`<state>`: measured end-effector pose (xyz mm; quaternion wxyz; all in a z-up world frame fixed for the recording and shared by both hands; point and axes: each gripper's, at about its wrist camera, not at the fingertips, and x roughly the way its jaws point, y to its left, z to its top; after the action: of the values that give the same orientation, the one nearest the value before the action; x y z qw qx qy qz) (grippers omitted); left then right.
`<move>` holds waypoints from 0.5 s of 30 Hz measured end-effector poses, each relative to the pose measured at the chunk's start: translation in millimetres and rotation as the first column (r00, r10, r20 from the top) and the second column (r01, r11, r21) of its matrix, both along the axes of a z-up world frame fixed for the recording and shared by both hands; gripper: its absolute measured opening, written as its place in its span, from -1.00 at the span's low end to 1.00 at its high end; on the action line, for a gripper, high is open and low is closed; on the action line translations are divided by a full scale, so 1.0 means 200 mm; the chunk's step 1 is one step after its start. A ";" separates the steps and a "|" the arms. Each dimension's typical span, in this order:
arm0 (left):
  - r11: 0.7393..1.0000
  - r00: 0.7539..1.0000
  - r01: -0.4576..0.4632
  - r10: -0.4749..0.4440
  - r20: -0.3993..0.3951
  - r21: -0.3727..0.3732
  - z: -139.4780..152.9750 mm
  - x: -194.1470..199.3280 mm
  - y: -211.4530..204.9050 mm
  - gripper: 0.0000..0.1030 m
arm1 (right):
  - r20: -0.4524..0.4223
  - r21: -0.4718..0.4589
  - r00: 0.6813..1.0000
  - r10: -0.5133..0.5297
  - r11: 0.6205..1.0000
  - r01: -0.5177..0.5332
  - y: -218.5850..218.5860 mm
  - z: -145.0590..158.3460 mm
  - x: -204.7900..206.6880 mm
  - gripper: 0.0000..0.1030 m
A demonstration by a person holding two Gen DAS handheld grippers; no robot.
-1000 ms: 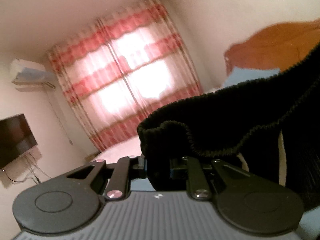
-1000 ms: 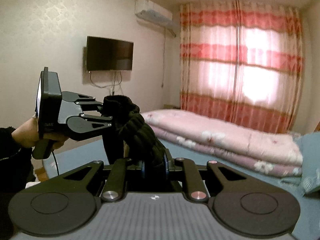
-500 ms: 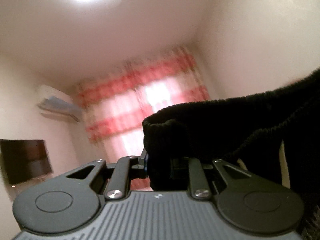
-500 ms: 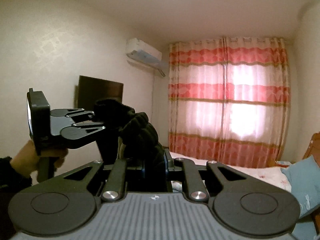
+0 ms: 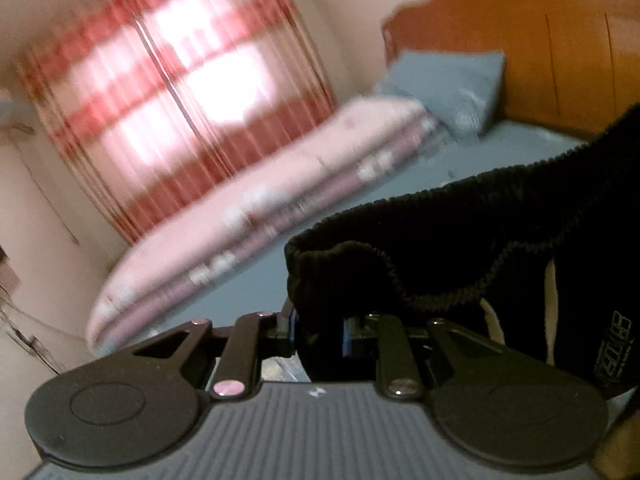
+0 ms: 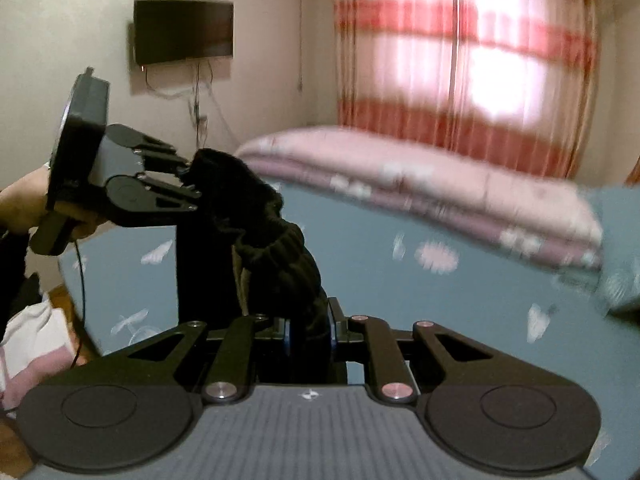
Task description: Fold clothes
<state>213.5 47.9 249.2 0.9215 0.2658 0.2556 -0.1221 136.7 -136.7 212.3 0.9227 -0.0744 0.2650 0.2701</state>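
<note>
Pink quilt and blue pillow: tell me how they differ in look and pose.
The pink quilt is pale pink with white flowers; the blue pillow is grey-blue with faint pale marks. The quilt lies folded flat in long layers along the bed's curtain side; the pillow stands propped against the wooden headboard. The quilt is much the longer. Both rest on the blue sheet.

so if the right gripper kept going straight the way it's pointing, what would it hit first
Probably the blue bedsheet. The right gripper, shut on the black knit garment, tilts down toward the bed, and nothing else lies ahead before the folded pink quilt farther back. Depth is hard to judge through the fisheye.
</note>
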 end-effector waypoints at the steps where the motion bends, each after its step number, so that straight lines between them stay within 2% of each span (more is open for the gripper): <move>1: 1.000 1.000 0.001 -0.001 -0.024 0.003 -0.05 0.03 -0.01 -0.60 | -0.037 0.022 0.999 0.001 1.000 0.000 -0.02 -0.05 0.02 -0.63; 4: 1.000 0.997 0.023 -0.023 -0.073 0.010 -0.18 0.12 -0.02 -0.61 | -0.119 0.069 0.993 -0.001 0.998 0.009 -0.07 -0.19 0.09 -0.63; 7: 0.999 0.993 0.040 -0.043 -0.112 -0.031 -0.28 0.12 -0.09 -0.61 | -0.179 0.126 0.984 -0.012 0.991 0.034 -0.15 -0.31 0.13 -0.63; 9: 0.998 0.989 0.062 -0.066 -0.129 -0.031 -0.34 0.17 -0.13 -0.61 | -0.210 0.160 0.977 -0.037 0.984 0.072 -0.23 -0.39 0.14 -0.63; 10: 0.997 0.988 0.075 -0.078 -0.132 -0.027 -0.38 0.12 -0.16 -0.61 | -0.222 0.179 0.974 -0.050 0.980 0.091 -0.27 -0.43 0.12 -0.63; 15: 0.988 0.977 0.151 -0.151 -0.151 -0.007 -0.50 0.21 -0.42 -0.62 | -0.262 0.221 0.953 -0.152 0.952 0.212 -0.49 -0.57 0.08 -0.65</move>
<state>255.9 -37.0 149.2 0.8869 0.2765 0.3040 -0.2109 151.7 -235.4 97.6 0.9066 0.0991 0.3454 0.2212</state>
